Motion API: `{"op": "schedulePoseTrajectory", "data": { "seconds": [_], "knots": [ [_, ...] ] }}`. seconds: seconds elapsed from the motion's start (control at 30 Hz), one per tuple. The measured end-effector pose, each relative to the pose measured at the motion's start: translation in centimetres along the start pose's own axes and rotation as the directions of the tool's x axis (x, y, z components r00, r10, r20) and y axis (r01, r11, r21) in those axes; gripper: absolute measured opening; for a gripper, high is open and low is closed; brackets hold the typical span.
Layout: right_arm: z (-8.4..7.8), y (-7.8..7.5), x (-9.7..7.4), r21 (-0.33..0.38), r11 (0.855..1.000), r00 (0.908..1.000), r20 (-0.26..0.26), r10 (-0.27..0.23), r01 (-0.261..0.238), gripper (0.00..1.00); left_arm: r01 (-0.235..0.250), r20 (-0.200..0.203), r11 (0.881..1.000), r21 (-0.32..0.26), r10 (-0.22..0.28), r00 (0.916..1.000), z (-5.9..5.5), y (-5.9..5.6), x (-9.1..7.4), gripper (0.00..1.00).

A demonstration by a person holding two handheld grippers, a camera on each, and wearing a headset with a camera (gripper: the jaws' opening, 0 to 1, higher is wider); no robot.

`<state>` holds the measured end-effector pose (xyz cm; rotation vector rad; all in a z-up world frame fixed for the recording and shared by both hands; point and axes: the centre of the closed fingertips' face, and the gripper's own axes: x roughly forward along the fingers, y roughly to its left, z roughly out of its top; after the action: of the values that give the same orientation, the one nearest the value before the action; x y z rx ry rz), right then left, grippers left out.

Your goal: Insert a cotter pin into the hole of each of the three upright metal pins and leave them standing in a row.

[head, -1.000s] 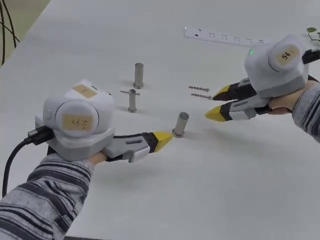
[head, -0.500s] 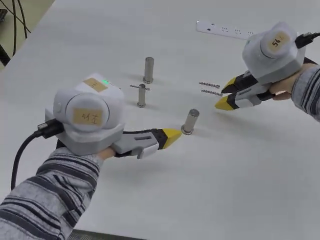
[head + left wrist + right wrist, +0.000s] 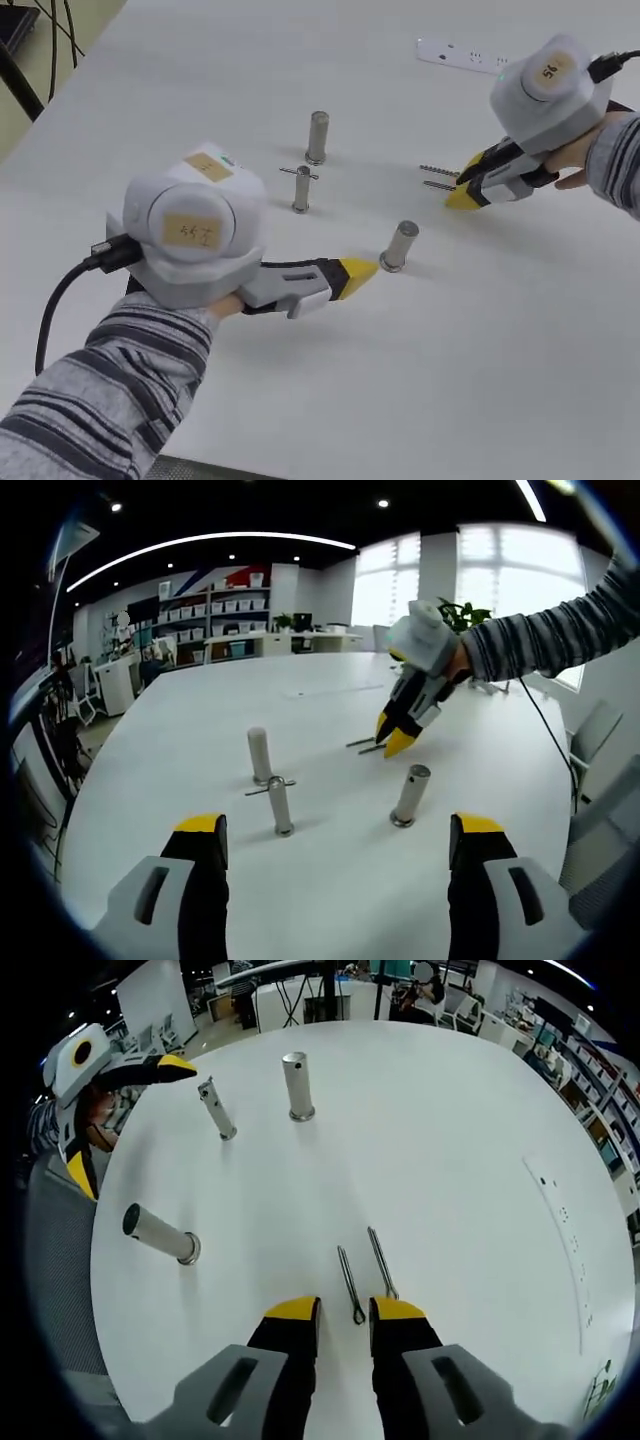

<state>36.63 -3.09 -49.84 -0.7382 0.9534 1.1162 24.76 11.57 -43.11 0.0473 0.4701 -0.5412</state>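
Right gripper (image 3: 344,1310) has come down onto two loose cotter pins (image 3: 349,1280), lying on the desk (image 3: 450,380) toward its far edge; jaws narrowed, slightly apart, bracketing one loop end, nothing pinched. Pickup judged imminent. Middle metal pin (image 3: 301,190) fitted; other two bare. Left gripper (image 3: 337,830): spread wide, empty, by the nearest.

Three upright pins (image 3: 301,189) rowed on table (image 3: 450,350), two cotter pins (image 3: 437,178) right of them, power strip (image 3: 458,55) behind
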Motion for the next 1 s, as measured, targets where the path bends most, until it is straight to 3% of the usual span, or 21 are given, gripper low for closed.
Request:
{"op": "schedulePoseTrajectory", "data": {
  "seconds": [0.2,0.37,0.57,0.77,1.0],
  "knots": [
    [0.1,-0.1,0.0,-0.008,1.0,0.9998,-0.018,0.003,-0.003,0.06,-0.001,0.0,1.0,-0.001,0.001,1.0,0.0,0.0,0.0,0.9],
    [-0.1,0.0,-0.1,-0.071,0.997,0.9984,-0.056,-0.01,0.006,0.0,-0.001,-0.002,1.0,-0.004,0.001,1.0,0.0,0.1,0.0,0.9],
    [-0.1,0.3,-0.3,-0.082,0.997,0.9973,-0.071,-0.015,0.009,0.0,0.001,-0.002,1.0,-0.005,-0.001,1.0,0.0,0.1,0.0,0.9],
    [-0.3,0.5,-0.3,-0.055,0.998,0.9985,-0.054,-0.009,0.006,0.0,0.005,-0.009,1.0,0.006,-0.005,0.9999,-0.1,0.1,-0.1,0.87],
    [-0.8,1.4,-1.6,-0.084,0.996,0.9984,-0.049,-0.028,0.024,0.0,0.005,-0.013,1.0,0.023,-0.005,0.9999,-0.1,-0.1,-0.2,0.87]
  ]
}}
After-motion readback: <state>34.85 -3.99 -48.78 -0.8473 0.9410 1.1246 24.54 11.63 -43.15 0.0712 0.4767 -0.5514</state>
